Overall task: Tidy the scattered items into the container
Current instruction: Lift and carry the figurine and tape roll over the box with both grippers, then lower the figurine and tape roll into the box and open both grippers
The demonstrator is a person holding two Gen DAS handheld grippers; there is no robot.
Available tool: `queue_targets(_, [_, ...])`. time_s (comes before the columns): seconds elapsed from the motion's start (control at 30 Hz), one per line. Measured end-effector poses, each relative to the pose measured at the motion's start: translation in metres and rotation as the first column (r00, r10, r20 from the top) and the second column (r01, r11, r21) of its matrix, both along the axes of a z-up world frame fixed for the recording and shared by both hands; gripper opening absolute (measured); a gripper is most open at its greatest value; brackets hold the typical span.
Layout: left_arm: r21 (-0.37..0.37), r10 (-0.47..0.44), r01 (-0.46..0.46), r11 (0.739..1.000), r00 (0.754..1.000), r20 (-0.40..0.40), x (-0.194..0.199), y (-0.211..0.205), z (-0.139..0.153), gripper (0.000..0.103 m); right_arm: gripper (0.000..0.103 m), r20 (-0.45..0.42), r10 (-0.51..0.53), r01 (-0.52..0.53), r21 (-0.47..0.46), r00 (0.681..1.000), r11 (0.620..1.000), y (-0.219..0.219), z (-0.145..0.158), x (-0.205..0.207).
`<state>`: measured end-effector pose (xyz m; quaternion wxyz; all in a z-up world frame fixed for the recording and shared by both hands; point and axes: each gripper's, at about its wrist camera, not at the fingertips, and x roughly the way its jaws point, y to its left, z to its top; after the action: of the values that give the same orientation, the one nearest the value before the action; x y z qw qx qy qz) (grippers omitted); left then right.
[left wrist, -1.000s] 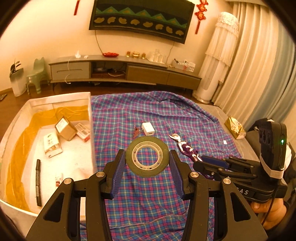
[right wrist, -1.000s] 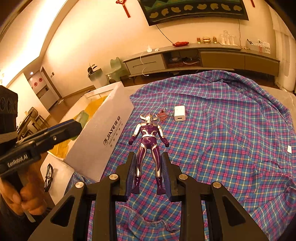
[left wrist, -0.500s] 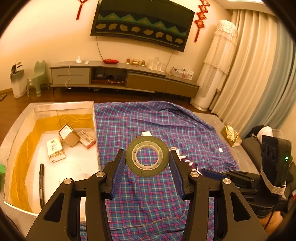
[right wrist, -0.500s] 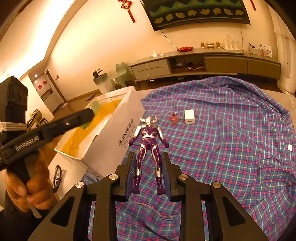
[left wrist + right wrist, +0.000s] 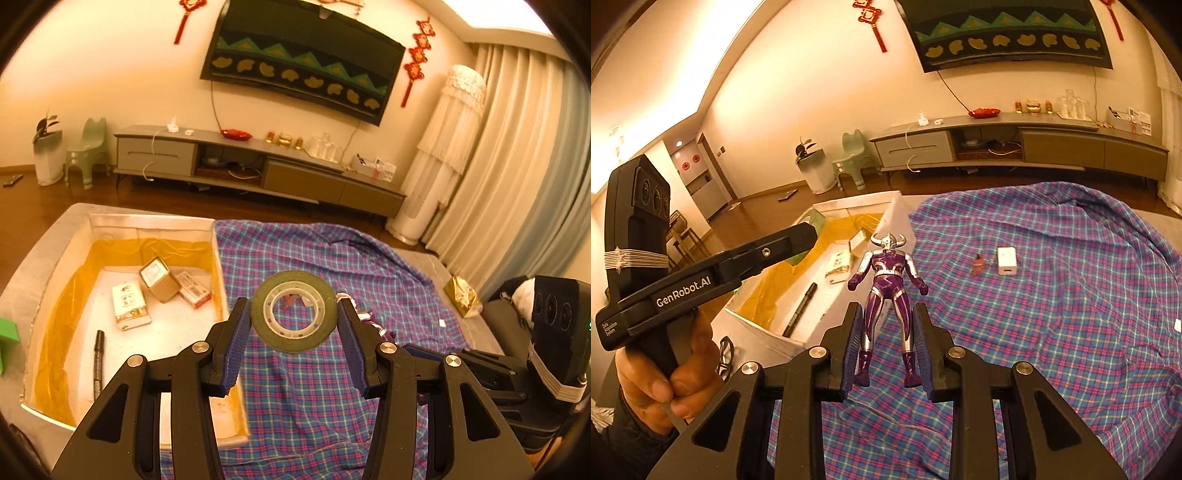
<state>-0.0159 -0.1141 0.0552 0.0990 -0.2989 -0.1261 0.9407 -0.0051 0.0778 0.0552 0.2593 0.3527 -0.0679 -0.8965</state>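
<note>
Tape roll (image 5: 293, 311) sits clamped in the left gripper (image 5: 293, 328) above the plaid cloth (image 5: 314, 387), beside the container (image 5: 218, 258). Right gripper (image 5: 888, 347) squeezes the purple figure (image 5: 886, 291) by the legs; its feet are partly hidden.

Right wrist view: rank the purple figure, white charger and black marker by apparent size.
1. Purple figure, though it is held nearest the camera.
2. Black marker in the box.
3. White charger on the plaid cloth.

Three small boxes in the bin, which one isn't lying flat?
The brown box with the white label face, in the bin: it is tipped up against the red-trimmed box. The white carton lies flat, apart.
</note>
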Motion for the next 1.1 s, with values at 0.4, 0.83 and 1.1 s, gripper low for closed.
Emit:
queue_targets(0.4, [0.067,0.074,-0.073,0.995,0.997,-0.015,-0.001,-0.047,0.0,0.049,0.029,-0.013,0.042,-0.041,0.044,0.999,0.998,-0.036,0.012,-0.005])
queue_targets(0.83, [0.138,0.141,-0.138,0.981,0.99,-0.012,-0.006,-0.093,-0.008,0.049,0.029,-0.025,0.09,-0.088,0.077,0.996,0.993,-0.084,0.019,-0.023])
queue_targets(1.1, [0.16,0.178,-0.177,0.971,0.984,0.01,-0.011,-0.116,-0.016,0.049,0.029,-0.018,0.119,-0.117,0.096,0.993,0.988,-0.109,0.018,-0.039])
